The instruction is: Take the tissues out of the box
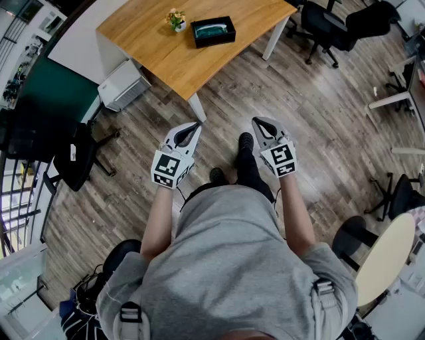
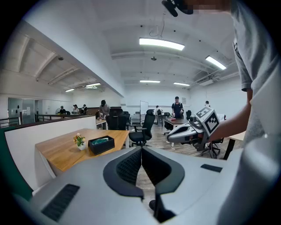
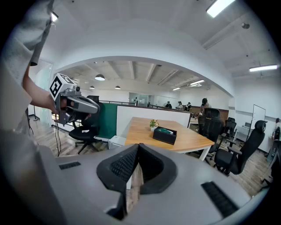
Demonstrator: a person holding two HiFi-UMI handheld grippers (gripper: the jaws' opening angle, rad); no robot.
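Note:
A black tissue box point(image 1: 213, 32) with a green-white tissue pack in it lies on the wooden table point(image 1: 159, 53), far ahead of me. It also shows in the left gripper view as a black box point(image 2: 101, 144) and in the right gripper view as the same box point(image 3: 165, 135). My left gripper point(image 1: 196, 124) is shut and empty, held at waist height, well short of the table. My right gripper point(image 1: 255, 121) is shut and empty too, beside it. Each gripper appears in the other's view: the right gripper point(image 2: 169, 138), the left gripper point(image 3: 97, 110).
A small potted flower point(image 1: 176, 20) stands left of the box. A white cabinet point(image 1: 123, 84) sits under the table's left end. Black office chairs point(image 1: 80, 158) stand at left and upper right point(image 1: 327, 26). A round pale table point(image 1: 388, 255) is at lower right. People stand far off.

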